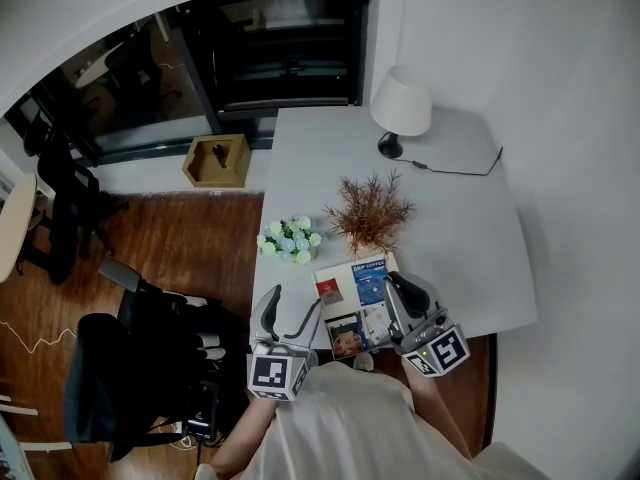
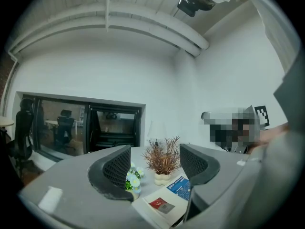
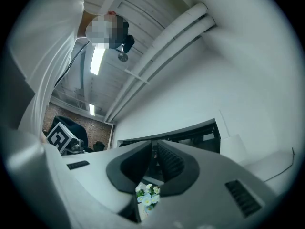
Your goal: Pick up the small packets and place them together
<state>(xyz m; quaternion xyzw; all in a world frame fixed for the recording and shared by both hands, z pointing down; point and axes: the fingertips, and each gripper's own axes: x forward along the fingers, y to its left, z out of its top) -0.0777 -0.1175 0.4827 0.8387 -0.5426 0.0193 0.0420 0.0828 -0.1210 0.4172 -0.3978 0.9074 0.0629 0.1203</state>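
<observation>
Several small packets lie on a white sheet (image 1: 340, 313) near the table's front edge: a red one (image 1: 328, 289), a blue one (image 1: 368, 280), a dark one with a picture (image 1: 347, 340) and a pale one (image 1: 376, 320). My left gripper (image 1: 290, 310) hovers level at the sheet's left side with its jaws wide open and empty. In the left gripper view (image 2: 155, 168) the red packet (image 2: 161, 204) and the blue packet (image 2: 181, 187) show between the jaws. At the sheet's right edge my right gripper (image 1: 398, 284) is tilted slightly upward. Its jaws (image 3: 155, 161) are shut, and nothing shows between them.
A dried plant in a pot (image 1: 368, 213) and a small bunch of flowers (image 1: 290, 238) stand just behind the packets. A lamp (image 1: 402, 108) with its cable sits at the far end of the white table (image 1: 470, 238). An office chair (image 1: 130, 368) stands left of the table.
</observation>
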